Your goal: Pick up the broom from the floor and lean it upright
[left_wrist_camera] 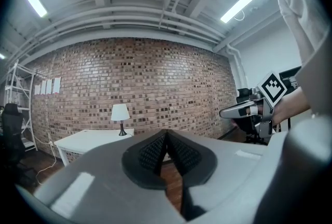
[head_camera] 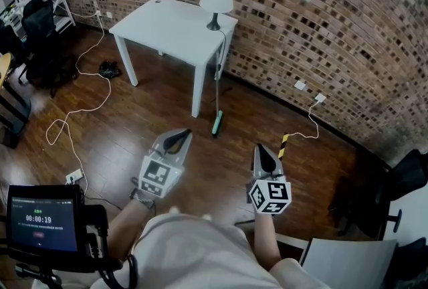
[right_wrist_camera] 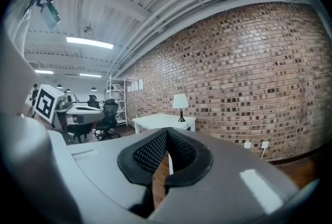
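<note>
My left hand-held gripper is pressed together on nothing and idles level. At twelve o'clock the broom stands propped against the bench corner, its head on the floor, so the job looks done. My right hand-held gripper is likewise closed and empty.

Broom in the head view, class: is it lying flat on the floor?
No, the broom stands upright, its handle leaning against the white table.

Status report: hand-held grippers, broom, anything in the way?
Left hand-held gripper shut, empty; right hand-held gripper shut, empty. Broom upright against white table. Path to broom unobstructed.
</note>
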A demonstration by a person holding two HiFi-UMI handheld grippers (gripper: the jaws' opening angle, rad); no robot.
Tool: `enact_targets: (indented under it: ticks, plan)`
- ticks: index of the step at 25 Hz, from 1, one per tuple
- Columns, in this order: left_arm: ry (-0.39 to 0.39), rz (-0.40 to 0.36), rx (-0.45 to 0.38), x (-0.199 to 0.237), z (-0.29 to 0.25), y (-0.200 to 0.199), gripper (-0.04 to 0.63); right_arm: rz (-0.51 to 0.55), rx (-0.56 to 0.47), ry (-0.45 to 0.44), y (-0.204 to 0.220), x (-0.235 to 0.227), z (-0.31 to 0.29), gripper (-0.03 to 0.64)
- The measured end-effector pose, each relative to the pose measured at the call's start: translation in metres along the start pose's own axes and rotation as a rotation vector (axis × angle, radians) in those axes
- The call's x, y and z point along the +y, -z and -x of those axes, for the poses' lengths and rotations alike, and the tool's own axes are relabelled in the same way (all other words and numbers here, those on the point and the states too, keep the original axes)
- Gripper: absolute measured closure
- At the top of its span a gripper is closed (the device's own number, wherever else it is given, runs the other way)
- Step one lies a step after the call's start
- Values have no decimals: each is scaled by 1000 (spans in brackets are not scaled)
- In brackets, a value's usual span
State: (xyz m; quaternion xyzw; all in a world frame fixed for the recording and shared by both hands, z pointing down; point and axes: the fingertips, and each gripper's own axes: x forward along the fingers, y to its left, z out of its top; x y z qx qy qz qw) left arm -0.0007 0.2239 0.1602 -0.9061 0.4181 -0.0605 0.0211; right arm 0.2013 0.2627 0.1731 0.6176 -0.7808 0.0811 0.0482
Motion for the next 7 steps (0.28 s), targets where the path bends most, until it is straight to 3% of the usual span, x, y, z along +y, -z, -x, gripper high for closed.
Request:
enact_targets:
  ticks: [7]
  plan:
    - [8, 9, 7, 1, -2, 9, 592, 3, 6, 7, 6, 1, -5, 607]
